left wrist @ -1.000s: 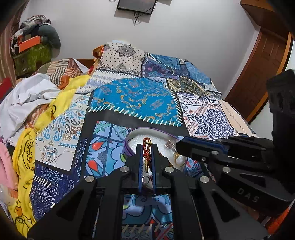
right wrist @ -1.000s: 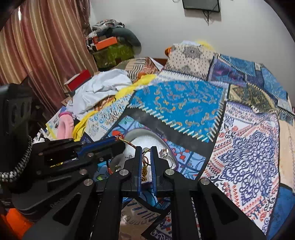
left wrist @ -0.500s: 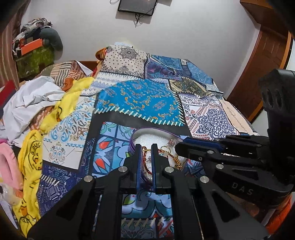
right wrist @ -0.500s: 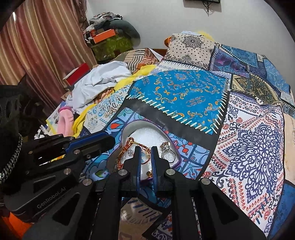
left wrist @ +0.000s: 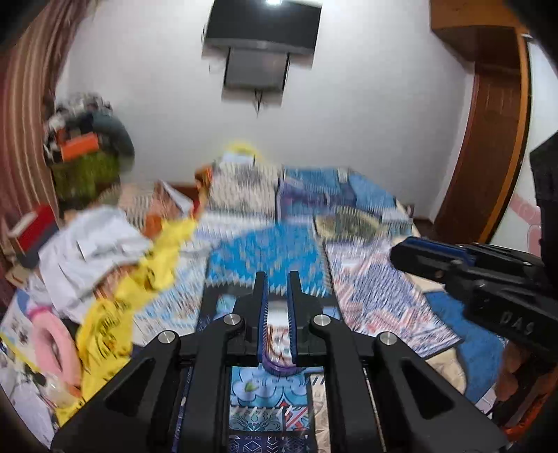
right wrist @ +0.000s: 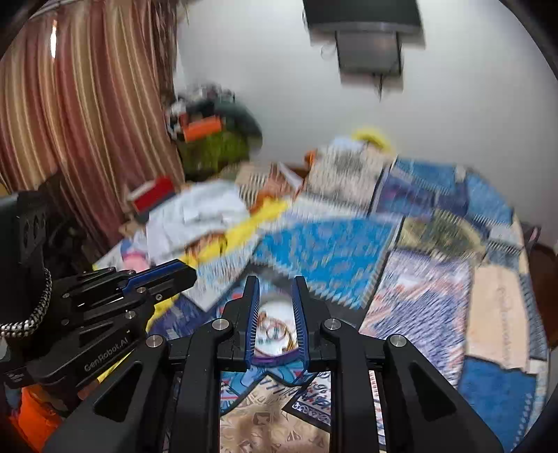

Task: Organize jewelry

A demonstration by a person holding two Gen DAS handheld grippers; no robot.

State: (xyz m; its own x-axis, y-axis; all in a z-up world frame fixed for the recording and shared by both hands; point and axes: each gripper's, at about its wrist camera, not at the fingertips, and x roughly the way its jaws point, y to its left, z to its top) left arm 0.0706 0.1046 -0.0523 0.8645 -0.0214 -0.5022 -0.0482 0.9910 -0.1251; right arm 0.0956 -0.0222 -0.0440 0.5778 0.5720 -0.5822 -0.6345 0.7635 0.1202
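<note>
A purple-rimmed white tray point(right wrist: 275, 355) lies on the patchwork bedspread point(right wrist: 331, 251) and holds jewelry point(right wrist: 273, 329), gold and red pieces seen blurred between my right fingers. My right gripper point(right wrist: 275, 282) is open and empty, raised above the tray. My left gripper point(left wrist: 277, 278) is open and empty too, with the tray's purple rim point(left wrist: 279, 367) just below its fingers. Each gripper shows in the other's view: the right one in the left wrist view point(left wrist: 470, 271), the left one in the right wrist view point(right wrist: 139, 282). Both views are motion-blurred.
A pile of white and yellow clothes point(left wrist: 115, 251) lies on the bed's left side. A wall-mounted TV point(left wrist: 261, 31) hangs above the headboard. Striped curtains point(right wrist: 87, 104) stand at left and a wooden door frame point(left wrist: 488, 139) at right.
Both grippers have let go of the jewelry, opened, and lifted up and back, tilting the views toward the wall. The red and gold pieces now lie in the tray.
</note>
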